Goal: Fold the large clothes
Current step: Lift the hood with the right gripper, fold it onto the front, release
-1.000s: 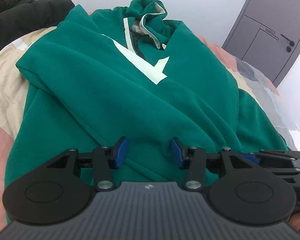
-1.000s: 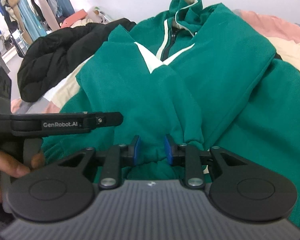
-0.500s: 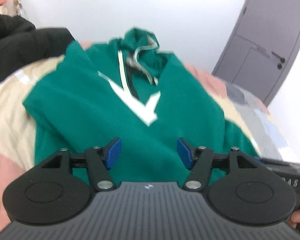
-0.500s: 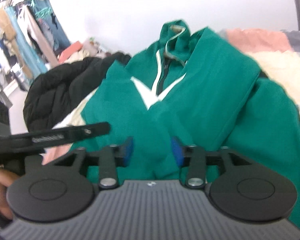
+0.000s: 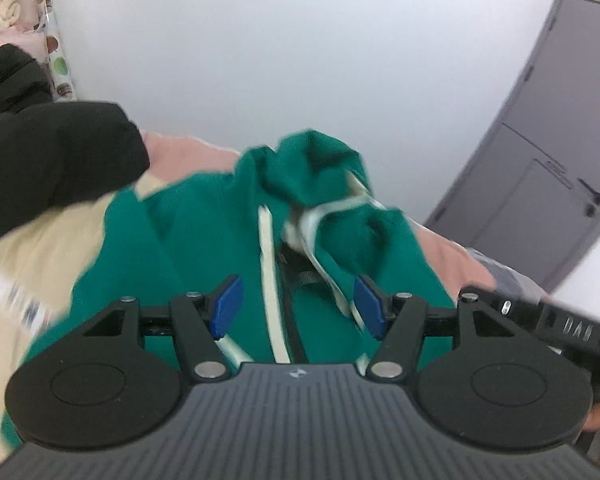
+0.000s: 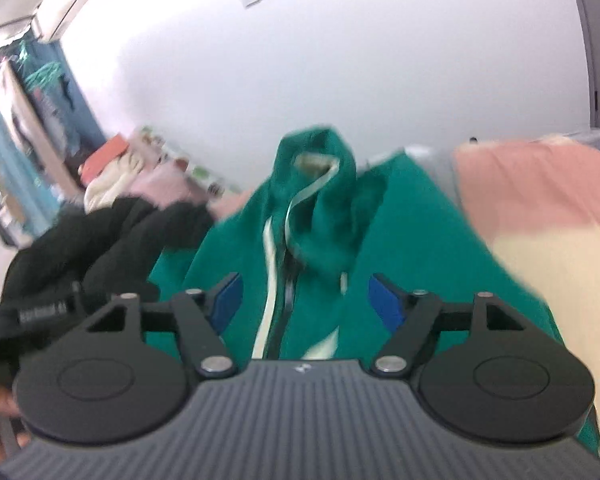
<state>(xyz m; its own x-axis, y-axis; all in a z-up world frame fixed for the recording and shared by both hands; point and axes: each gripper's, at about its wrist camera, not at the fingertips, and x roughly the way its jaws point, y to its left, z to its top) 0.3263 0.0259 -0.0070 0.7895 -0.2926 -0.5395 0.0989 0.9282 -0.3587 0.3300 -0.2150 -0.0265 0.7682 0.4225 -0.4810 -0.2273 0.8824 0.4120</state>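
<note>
From the left wrist, motion blur softens a green hoodie [image 5: 204,240] lying on a bed [image 5: 32,248], its lower half hidden behind the left gripper [image 5: 298,304] and the camera housing. A black jacket [image 5: 48,160] runs out of frame at left, and a grey door [image 5: 548,184] stands at right. Part of the other tool and a fingertip are cut off at the right edge. The left gripper's jaws stand spread, blue pads clear of the cloth, nothing between them. From the right wrist, the picture is blurrier still: the hoodie [image 6: 412,240] lies hood toward the wall, its hem hidden below the right gripper [image 6: 306,306]; the jacket [image 6: 112,240] is heaped at left, and hanging clothes [image 6: 28,120] beyond are barely readable. The right gripper's jaws are opening, wide apart and empty, above the zip.
</note>
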